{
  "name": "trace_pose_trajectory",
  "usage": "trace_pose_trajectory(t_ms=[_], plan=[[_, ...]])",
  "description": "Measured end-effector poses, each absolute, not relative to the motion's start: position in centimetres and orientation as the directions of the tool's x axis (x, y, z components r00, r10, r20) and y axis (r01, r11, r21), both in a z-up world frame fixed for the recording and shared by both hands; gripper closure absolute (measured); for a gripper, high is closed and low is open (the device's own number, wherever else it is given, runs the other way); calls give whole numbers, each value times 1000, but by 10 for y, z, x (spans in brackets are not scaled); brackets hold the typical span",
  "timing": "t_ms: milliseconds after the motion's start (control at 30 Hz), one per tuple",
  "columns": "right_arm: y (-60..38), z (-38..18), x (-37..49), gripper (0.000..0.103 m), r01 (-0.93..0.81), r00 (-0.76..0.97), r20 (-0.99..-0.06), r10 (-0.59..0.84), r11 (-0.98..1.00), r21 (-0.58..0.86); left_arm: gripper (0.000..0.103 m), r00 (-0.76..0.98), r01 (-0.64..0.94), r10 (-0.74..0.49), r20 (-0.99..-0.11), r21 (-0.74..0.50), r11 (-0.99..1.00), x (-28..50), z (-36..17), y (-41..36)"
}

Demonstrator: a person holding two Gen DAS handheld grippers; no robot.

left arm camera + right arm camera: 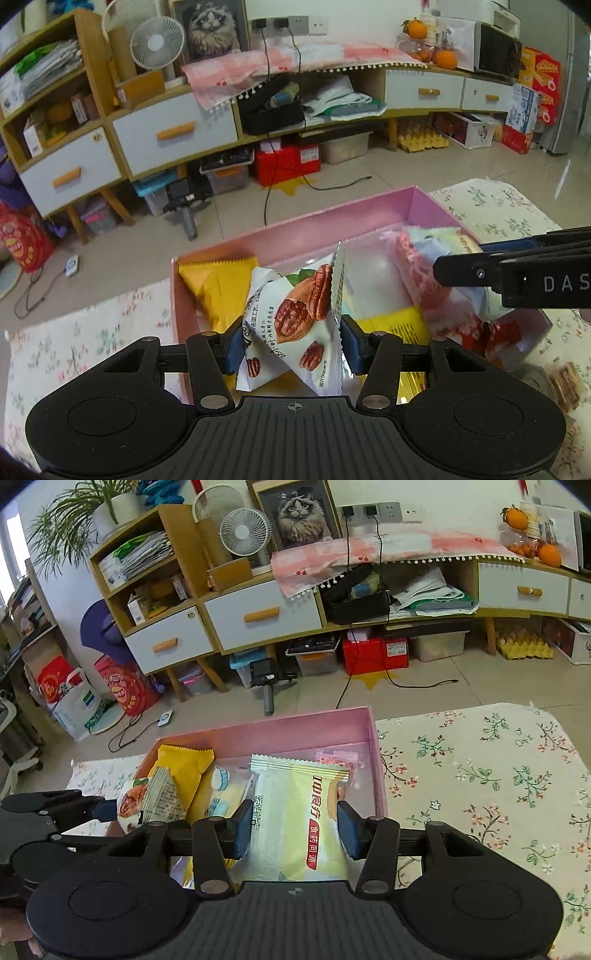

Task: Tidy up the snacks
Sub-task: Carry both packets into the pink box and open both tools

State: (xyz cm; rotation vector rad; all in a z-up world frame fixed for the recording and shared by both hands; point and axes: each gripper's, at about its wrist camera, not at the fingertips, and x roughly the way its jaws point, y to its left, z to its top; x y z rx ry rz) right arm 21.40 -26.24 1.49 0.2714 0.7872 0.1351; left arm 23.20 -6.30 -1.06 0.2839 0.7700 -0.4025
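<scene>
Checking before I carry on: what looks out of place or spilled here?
One snack lies on the tablecloth outside the pink box. Nothing looks spilled or torn; each claw holds an intact packet over the box.

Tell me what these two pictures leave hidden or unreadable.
- Left wrist view: pink cardboard box, near floor hidden by left gripper and white pecan snack packet.
- Same view: brown snack at right edge, blurred.
- Right wrist view: pale yellow cake packet in right gripper hides snacks beneath.
</scene>
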Motion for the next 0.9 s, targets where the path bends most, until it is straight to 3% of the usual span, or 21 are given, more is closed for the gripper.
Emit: trace_pose_trajectory(t_ms=[233,300,367,500,900], plan=[[-265,14,220,82,-2,713,-661,236,942,334,49,645,465,-260,-719,99,880,240,-13,-71],[-265,14,219,79,-5,716,-655,241,940,341,39,635,476,-273,-723,87,875,240,-13,-71],[-267,16,220,66,-1,718,-653,242,938,346,32,637,475,-279,-719,82,876,237,-12,-70],[-268,21,218,64,-3,722,-648,241,938,347,26,627,470,-286,-725,59,880,234,-9,-65],[-266,43,198,40,1,719,-667,198,958,286,10,615,474,-314,-724,21,880,201,11,-53]])
